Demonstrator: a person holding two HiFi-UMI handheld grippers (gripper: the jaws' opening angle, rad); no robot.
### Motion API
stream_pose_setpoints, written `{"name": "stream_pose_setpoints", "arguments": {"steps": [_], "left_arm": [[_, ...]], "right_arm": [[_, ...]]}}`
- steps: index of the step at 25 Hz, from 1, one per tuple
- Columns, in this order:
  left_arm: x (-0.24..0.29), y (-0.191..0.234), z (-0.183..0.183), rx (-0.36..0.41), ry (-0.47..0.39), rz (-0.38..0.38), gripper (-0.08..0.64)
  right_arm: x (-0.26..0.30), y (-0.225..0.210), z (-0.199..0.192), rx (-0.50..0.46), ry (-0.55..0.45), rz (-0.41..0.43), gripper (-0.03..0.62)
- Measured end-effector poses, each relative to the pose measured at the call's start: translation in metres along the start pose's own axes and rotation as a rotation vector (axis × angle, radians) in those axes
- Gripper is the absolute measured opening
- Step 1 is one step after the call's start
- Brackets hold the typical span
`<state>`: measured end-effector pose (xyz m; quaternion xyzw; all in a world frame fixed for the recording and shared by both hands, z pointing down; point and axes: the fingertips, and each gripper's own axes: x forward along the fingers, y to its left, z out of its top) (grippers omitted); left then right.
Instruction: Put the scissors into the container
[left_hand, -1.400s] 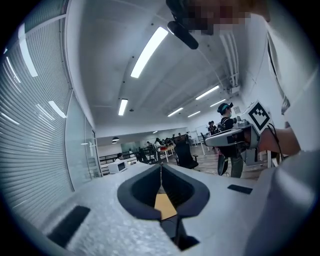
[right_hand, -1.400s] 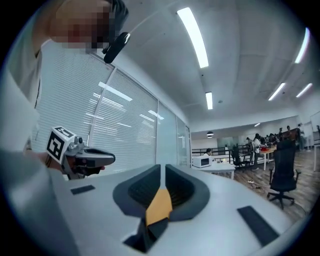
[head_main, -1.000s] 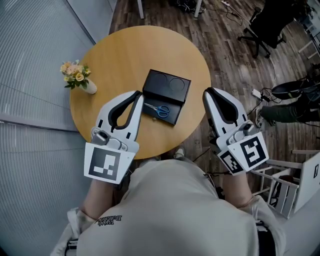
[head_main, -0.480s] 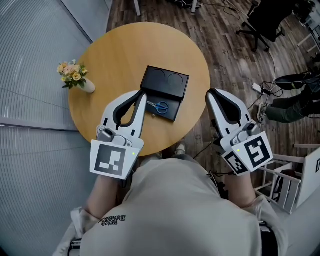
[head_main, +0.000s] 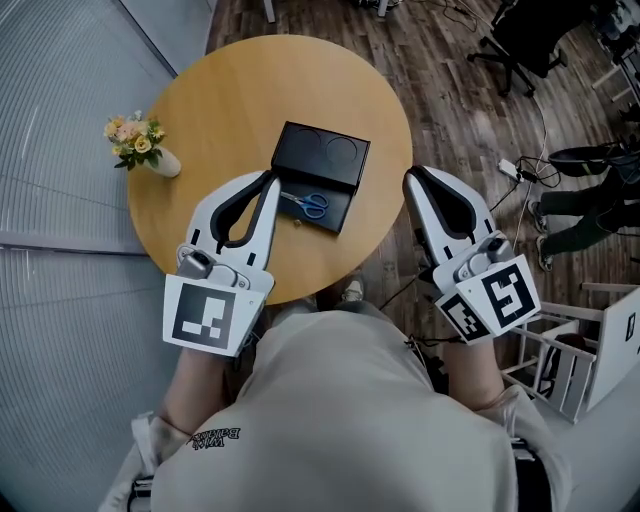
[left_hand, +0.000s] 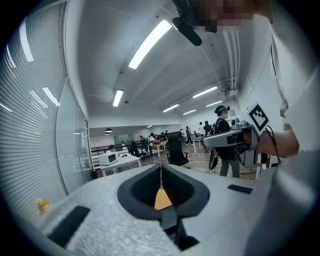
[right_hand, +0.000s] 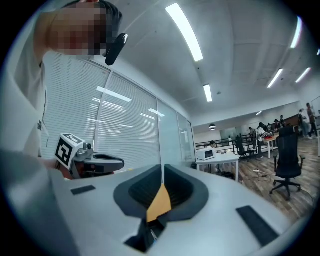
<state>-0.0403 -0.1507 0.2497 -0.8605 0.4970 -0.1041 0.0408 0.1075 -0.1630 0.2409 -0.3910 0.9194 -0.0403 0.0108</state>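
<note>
In the head view the blue-handled scissors lie inside the black container, in its near long compartment. My left gripper is shut and empty, held over the table with its tips just left of the container's near corner. My right gripper is shut and empty too, hanging beyond the table's right rim over the floor. In the left gripper view the left gripper has its jaws pressed together; the right gripper appears at the side. In the right gripper view the right gripper is likewise closed, with the left gripper off to its left.
A small white vase of flowers stands at the table's left rim. Two round recesses mark the container's far half. An office chair and cables lie on the wooden floor at right, and a white rack stands near my right arm.
The view has shifted a little, so table and container sit slightly higher and further left. Both grippers stay shut and hold nearly the same places; the scissors have not moved in the container.
</note>
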Motion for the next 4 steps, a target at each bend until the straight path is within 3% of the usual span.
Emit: {"name": "stream_pose_setpoints", "arguments": {"steps": [4], "left_arm": [[0.001, -0.0014, -0.0014, 0.003, 0.002, -0.004, 0.026]], "right_arm": [[-0.0005, -0.0028, -0.0037, 0.003, 0.012, -0.006, 0.04]]}}
